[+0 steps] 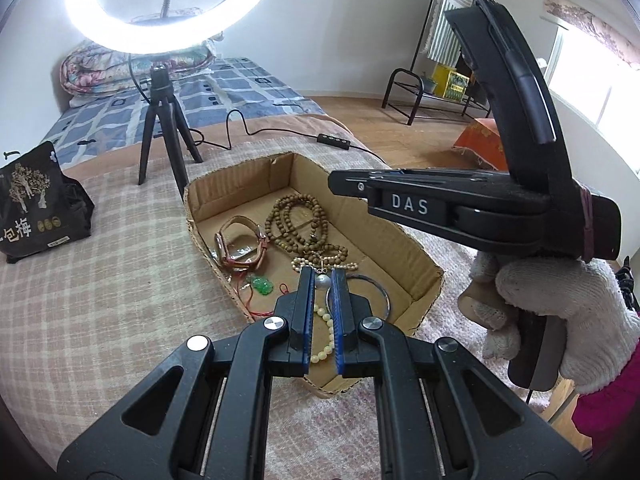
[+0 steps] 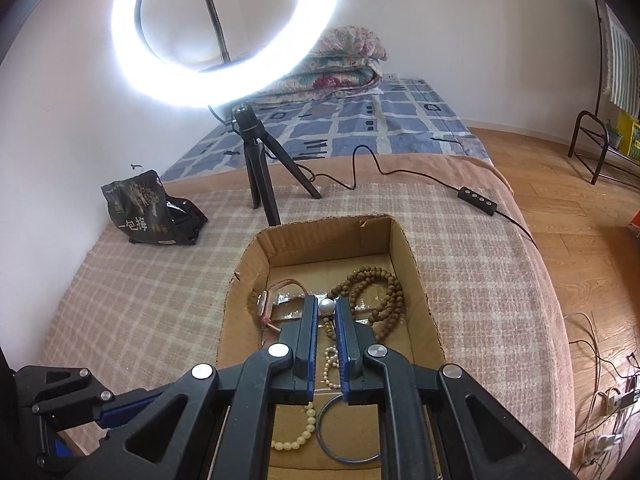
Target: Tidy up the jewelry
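Jewelry lies heaped in an open cardboard box [image 2: 400,240] on a checked blanket [image 2: 140,300] spread over a bed. All places below are given from that box.

Just above its near end hang the two tongs. The left tongs [image 1: 322,276] have their blue-lined jaws drawn nearly together with only a narrow slit between them, and they grip nothing; a pearl-like ball [image 1: 323,282] shows through the slit, lying below. The right tongs [image 2: 325,306] stand the same way, almost closed and empty-handed, over the same ball [image 2: 326,306]. A white-gloved hand [image 1: 560,312] carries the right tool at the box's right side.

Inside the box, at the near end, rest a cream bead bracelet [image 2: 298,432] and a thin blue-grey bangle [image 2: 348,430], just beside each other. A small pearl strand [image 2: 330,360] lies toward the middle, and a green pendant on red cord [image 1: 262,285] sits against the left wall. Farther in, a pink-strapped watch [image 1: 240,246] lies left and a long brown wooden bead string [image 2: 376,292] right; the far end is bare cardboard.

Beyond the box stands a lit ring light [image 2: 224,32] on a small black tripod [image 2: 260,168], its cable switch [image 2: 478,198] off to the far right. A black snack bag [image 2: 148,210] sits to the far left.
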Demonstrator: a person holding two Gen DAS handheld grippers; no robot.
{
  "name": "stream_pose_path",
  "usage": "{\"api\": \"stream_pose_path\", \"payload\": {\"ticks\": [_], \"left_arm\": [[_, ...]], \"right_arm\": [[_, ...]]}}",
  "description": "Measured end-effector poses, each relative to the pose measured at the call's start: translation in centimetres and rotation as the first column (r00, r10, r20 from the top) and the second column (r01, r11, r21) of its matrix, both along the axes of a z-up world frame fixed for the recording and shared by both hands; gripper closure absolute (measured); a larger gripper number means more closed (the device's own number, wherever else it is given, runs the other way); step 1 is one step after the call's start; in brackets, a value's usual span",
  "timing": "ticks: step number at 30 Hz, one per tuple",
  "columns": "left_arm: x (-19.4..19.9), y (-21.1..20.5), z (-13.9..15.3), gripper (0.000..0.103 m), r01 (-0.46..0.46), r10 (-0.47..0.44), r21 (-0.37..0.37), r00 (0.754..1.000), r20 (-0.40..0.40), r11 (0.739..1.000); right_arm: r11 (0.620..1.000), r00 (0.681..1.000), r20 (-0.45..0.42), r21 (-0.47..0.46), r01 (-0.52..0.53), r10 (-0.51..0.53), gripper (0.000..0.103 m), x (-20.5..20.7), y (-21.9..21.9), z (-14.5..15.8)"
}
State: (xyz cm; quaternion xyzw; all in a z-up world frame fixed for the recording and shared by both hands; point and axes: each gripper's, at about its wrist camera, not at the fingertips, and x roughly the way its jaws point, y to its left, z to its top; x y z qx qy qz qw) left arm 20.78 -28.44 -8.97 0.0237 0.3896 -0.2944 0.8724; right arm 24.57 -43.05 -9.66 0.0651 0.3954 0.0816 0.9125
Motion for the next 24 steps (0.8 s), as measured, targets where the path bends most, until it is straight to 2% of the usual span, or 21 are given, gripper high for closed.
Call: {"api": "stream_pose_path", "payload": {"ticks": [9,11,13,14,15,17,19,21,24], "left_arm": [[0.06,-0.62,-0.33,0.097,0.000,0.000,0.002,1.000,-0.003,1.000],[0.12,-0.63,-0.38,0.097,-0.003,0.003,0.005,1.000,-0.002,1.000],[0.20,-0.58,-0.40,0.085,-0.001,0.001,0.001,1.000,-0.007,1.000],[0.14,-0.54,-0.35,0.065,-0.001,0.001,-0.001,1.000,-0.005,1.000],[-0.01,-0.45,-0.24,0.050,-0.004,0.004,-0.003,1.000,0.005,1.000],[-0.25,-0.35,-0.01,0.043,-0.012,0.012,-0.005,1.000,0.022,1.000],[-0.31,-0.34,0.10,0.036,-0.012,0.012,-0.004,1.000,0.022,1.000],[-0.25,-0.31,0.14,0.032,-0.016,0.017,-0.001,1.000,0.025,1.000],[-0.18,-0.26,0.05,0.032,-0.023,0.023,0.008,1.000,0.019,1.000]], "right_arm": [[1.000,1.000,-0.004,0.017,0.003,-0.003,0.093,0.34,-0.28,-0.31],[1.000,1.000,-0.001,0.026,0.007,-0.007,0.081,0.37,-0.33,-0.35],[1.000,1.000,0.004,0.027,0.012,-0.012,0.077,0.35,-0.37,-0.33],[1.000,1.000,0.004,0.022,0.015,-0.015,0.073,0.39,-0.34,-0.34],[1.000,1.000,0.004,0.015,0.020,-0.020,0.069,0.41,-0.30,-0.32],[0.999,0.999,0.011,-0.002,0.040,-0.040,0.032,0.39,-0.21,-0.24],[0.998,0.998,0.033,-0.015,0.060,-0.059,0.017,0.12,-0.15,0.03],[0.997,0.997,0.037,-0.024,0.072,-0.071,0.014,0.07,-0.11,0.25],[0.995,0.995,0.041,-0.030,0.094,-0.092,0.003,0.03,-0.25,0.48]]}}
